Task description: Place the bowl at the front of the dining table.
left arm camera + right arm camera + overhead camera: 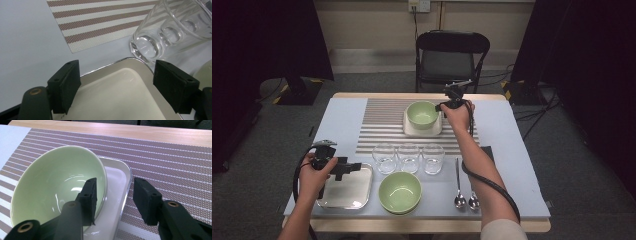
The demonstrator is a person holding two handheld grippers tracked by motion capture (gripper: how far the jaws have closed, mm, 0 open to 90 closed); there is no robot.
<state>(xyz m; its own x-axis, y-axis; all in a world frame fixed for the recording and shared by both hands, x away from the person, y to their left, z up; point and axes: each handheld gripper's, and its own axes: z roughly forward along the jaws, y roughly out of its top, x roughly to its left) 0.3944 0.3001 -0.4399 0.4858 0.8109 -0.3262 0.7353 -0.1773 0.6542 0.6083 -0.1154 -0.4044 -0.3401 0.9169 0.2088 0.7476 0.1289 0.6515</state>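
Right claw point(113, 198) stands half-open astride the rim of the green bowl point(56, 187), pads not pressing; that bowl sits in a white tray point(117, 192) at twelve o'clock on the tabletop point(339, 122). Left claw point(116, 85) gapes wide, holding nothing.

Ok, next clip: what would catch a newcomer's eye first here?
Probably the green bowl sitting in a white tray on the striped mat at the far side, with the right gripper open around its rim, one jaw inside the bowl and one outside. Next, the row of three clear glasses mid-table, and a second green bowl at the near edge beside a steel tray, over which the left gripper hovers open.
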